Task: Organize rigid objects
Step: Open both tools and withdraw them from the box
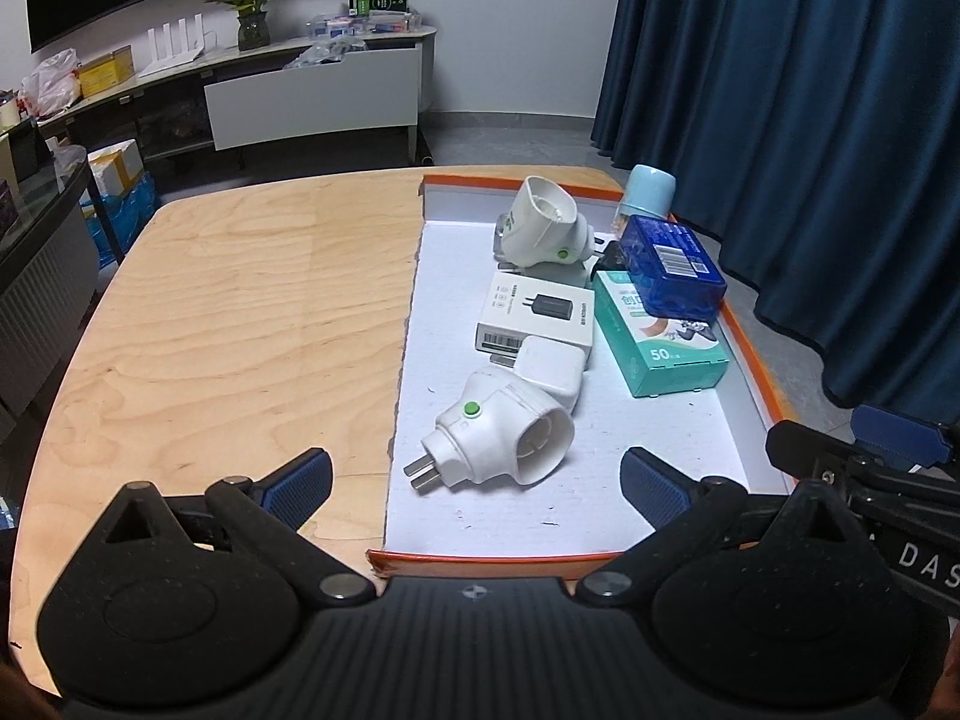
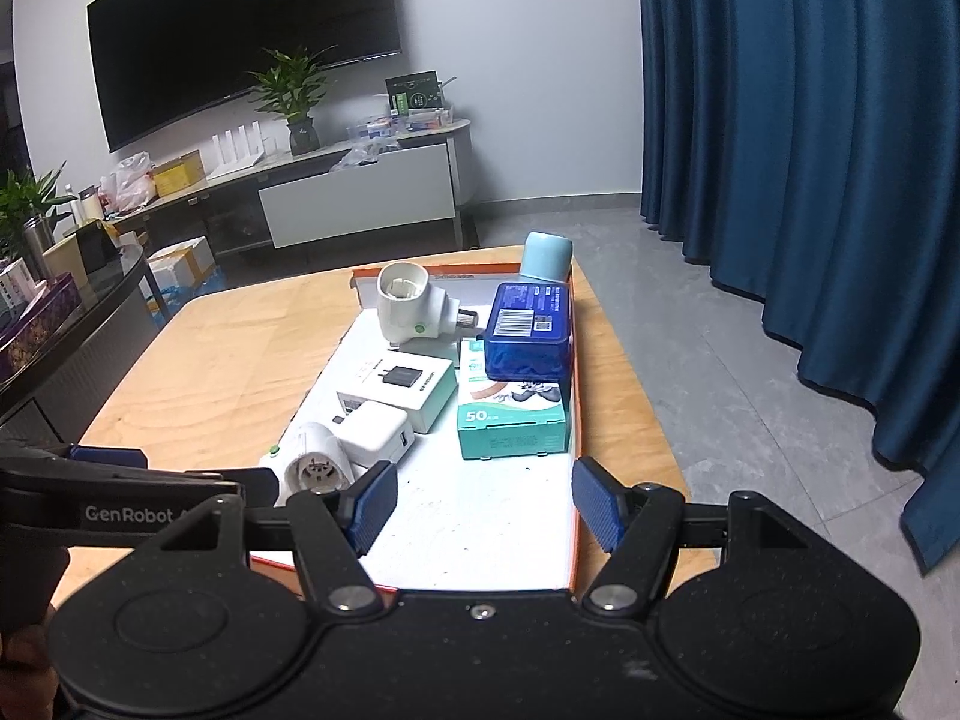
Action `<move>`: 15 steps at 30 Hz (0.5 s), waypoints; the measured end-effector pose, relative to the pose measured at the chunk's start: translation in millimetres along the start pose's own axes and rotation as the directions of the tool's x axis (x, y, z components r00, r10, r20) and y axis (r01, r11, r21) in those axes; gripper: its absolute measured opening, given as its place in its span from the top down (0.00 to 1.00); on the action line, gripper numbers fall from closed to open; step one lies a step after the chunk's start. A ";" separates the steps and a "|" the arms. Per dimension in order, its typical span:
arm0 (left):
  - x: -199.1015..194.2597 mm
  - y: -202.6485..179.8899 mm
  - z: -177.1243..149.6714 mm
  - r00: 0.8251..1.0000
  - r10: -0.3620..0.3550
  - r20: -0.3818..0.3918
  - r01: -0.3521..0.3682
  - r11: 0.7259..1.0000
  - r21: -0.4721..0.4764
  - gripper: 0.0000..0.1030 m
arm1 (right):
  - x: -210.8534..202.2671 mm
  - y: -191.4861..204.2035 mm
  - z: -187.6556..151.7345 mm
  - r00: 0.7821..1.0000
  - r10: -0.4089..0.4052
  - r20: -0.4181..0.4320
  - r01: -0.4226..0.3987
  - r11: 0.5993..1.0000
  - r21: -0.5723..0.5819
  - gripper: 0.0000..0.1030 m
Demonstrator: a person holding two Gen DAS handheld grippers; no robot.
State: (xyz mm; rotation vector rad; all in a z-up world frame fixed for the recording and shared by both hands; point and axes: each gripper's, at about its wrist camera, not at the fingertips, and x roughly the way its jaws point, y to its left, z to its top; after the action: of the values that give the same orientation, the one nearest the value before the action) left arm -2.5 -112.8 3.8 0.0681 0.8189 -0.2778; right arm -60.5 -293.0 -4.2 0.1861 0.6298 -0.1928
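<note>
A shallow orange-rimmed tray (image 1: pixel 757 354) with a white floor sits on the right part of the wooden table (image 1: pixel 228 324). In it lie a white plug adapter with a green button (image 1: pixel 498 441), a white cube charger (image 1: pixel 549 369), a white charger box (image 1: pixel 537 315), a teal box marked 50 (image 1: pixel 657 339), a blue translucent box (image 1: pixel 672 261) stacked on the teal box, a second white adapter (image 1: pixel 543 222) and a pale blue cup (image 1: pixel 648 189). My left gripper (image 1: pixel 474 480) is open and empty just before the near adapter. My right gripper (image 2: pixel 483 507) is open and empty over the tray's near end (image 2: pixel 480 516).
The left half of the table is bare wood. Dark blue curtains (image 1: pixel 810 120) hang on the right. A TV console (image 1: pixel 312 96) with a plant and boxes stands beyond the table. Grey floor (image 2: pixel 750 390) lies to the right.
</note>
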 end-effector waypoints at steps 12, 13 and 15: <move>3.4 3.6 -1.7 1.000 0.007 -0.014 -0.007 1.000 -0.009 0.00 | 3.1 1.2 -1.2 1.000 0.005 -0.013 -0.005 1.000 -0.005 0.24; 3.6 3.6 -1.8 1.000 0.007 -0.014 -0.008 1.000 -0.008 0.00 | 3.0 0.9 -1.3 1.000 0.005 -0.013 -0.005 1.000 -0.005 0.24; 3.7 3.9 -1.6 1.000 0.008 -0.013 -0.008 1.000 -0.009 0.00 | 3.2 0.7 -1.2 1.000 0.005 -0.013 -0.005 1.000 -0.005 0.24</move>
State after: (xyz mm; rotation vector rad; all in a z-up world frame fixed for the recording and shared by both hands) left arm -0.2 -109.5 -0.2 0.0647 0.8324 -0.2667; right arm -58.5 -292.5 -6.9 0.1839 0.6430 -0.1855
